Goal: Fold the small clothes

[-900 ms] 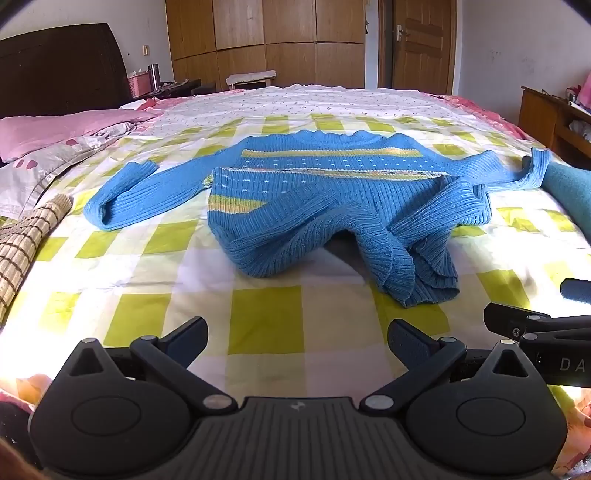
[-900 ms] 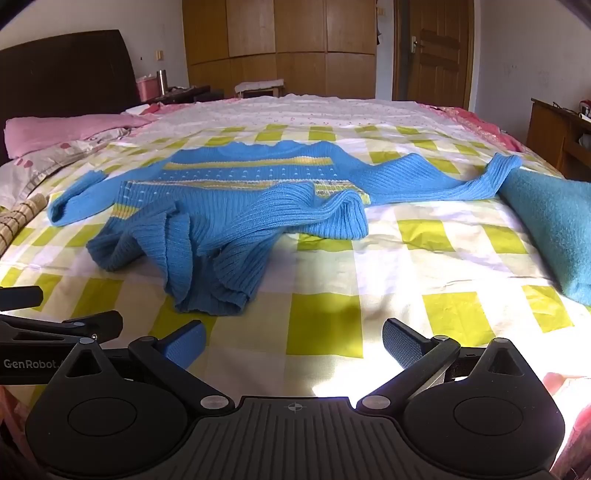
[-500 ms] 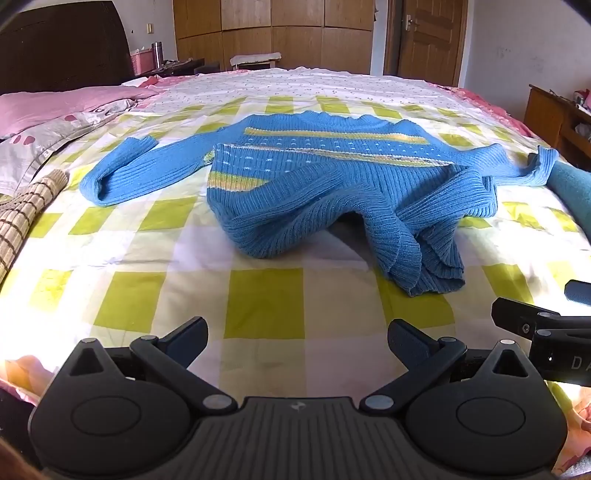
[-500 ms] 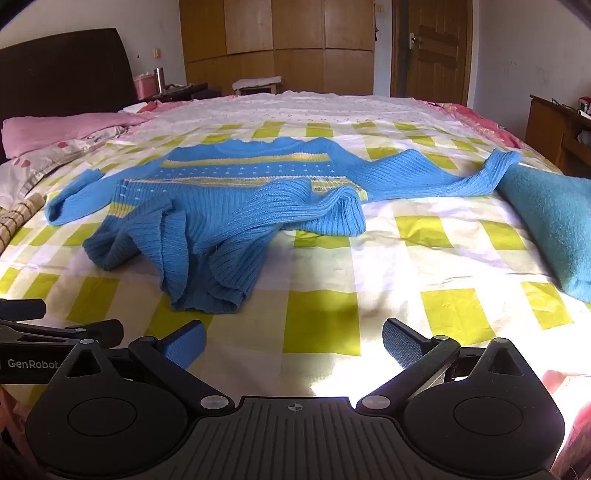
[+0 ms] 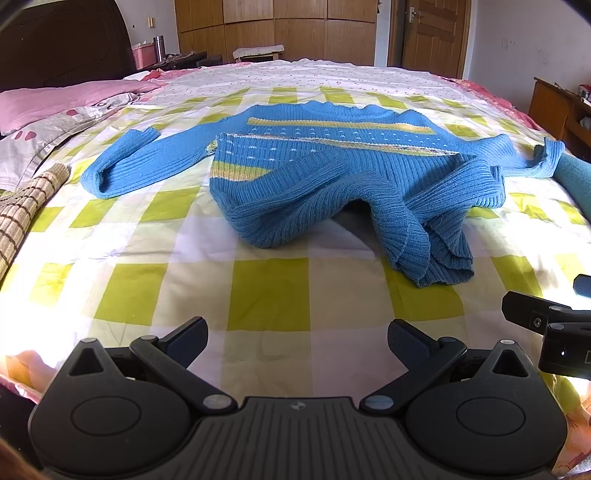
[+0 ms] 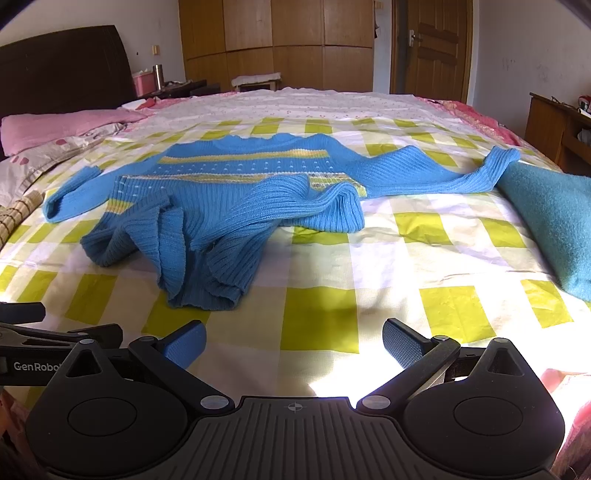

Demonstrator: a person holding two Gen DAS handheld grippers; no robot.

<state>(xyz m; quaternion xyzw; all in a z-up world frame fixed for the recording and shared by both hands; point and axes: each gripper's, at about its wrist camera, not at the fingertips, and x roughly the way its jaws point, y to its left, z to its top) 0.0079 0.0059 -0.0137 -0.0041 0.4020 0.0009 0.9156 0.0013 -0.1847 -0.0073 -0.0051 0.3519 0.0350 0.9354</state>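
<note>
In the left wrist view, a bed [image 5: 269,291] covered with a yellow-green and white checked sheet filled most of the frame. A dark headboard [image 5: 62,44] stood at the upper left, with a pink pillow [image 5: 62,101] just below it and a woven mat [image 5: 22,206] at the left edge. Wooden wardrobes [image 5: 280,26] and a door [image 5: 432,33] lined the back wall. The blue sweater [image 5: 332,177] lay in the middle of the frame, sleeves spread out to both sides, its lower hem bunched up and folded toward the chest. The left gripper [image 5: 297,341] sat at the bottom centre, spread wide, holding nothing and well apart from the sweater. Part of the right gripper [image 5: 546,321] showed at the lower right edge.

In the right wrist view, the same bed [image 6: 369,258] ran back toward the wardrobes [image 6: 277,26] and door [image 6: 432,44]. The sweater [image 6: 229,195] lay centre left, and a teal blanket [image 6: 554,221] rested at the right, just beside one sleeve end. A wooden cabinet [image 6: 550,133] stood at the far right. The right gripper [image 6: 293,339] was spread wide at the bottom centre, gripping nothing, above bare sheet.
</note>
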